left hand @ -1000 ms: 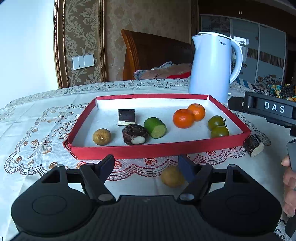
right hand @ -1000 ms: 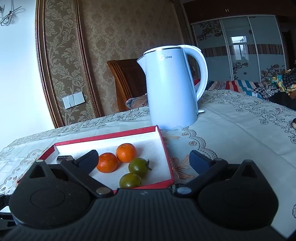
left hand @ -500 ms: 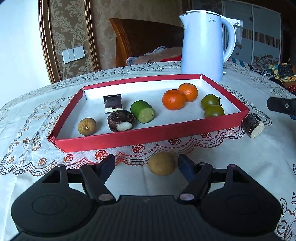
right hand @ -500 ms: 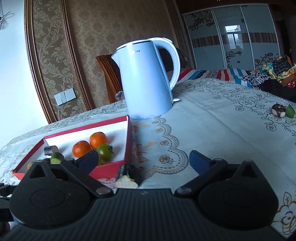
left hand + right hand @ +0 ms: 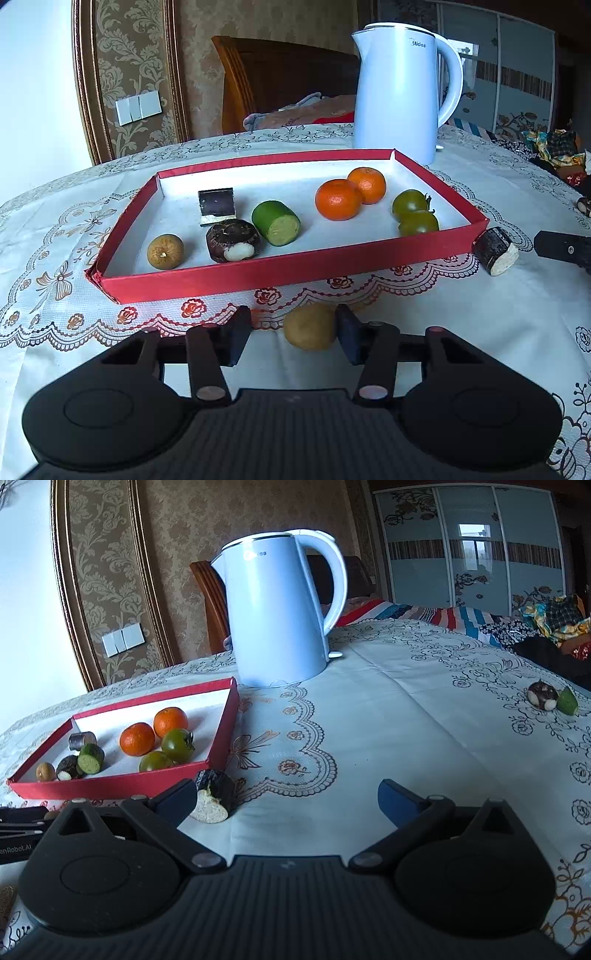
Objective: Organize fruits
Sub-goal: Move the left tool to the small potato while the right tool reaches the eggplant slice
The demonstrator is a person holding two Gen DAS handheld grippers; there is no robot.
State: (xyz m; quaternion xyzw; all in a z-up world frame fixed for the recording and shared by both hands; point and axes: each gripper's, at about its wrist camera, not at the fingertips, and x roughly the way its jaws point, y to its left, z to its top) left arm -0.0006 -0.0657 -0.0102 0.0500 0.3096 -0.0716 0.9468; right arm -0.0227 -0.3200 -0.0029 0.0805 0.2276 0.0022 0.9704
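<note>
Tan-skinned and round, a small longan-like fruit (image 5: 309, 326) lies on the lace tablecloth (image 5: 461, 321) just in front of the red tray (image 5: 280, 271), outside its near wall. It sits between the fingers of the left gripper (image 5: 293, 338), off-centre: its right side is touching or nearly touching the right finger, while a clear gap separates it from the left finger. The jaws stand apart and hold nothing yet. Being near-spherical, the fruit has no long axis to align with, so the closing should likely only need the gripper nudged right to centre it; a smooth ball could roll away under a one-sided push.

At the tray's near right corner, just outside it, lies a dark-skinned cut piece with a pale face (image 5: 212, 795), a short cylinder with its cut end turned toward the right gripper (image 5: 288, 805). That gripper is wide open and empty; the piece sits just beside its left finger, so the right hand is the nearer one for it.

Inside the tray rest a matching tan fruit (image 5: 165, 251), two mandarins (image 5: 338, 199), two green tomatoes (image 5: 415, 214) and a green cylinder piece (image 5: 276, 223). Behind the tray stands a white kettle (image 5: 397, 92).
</note>
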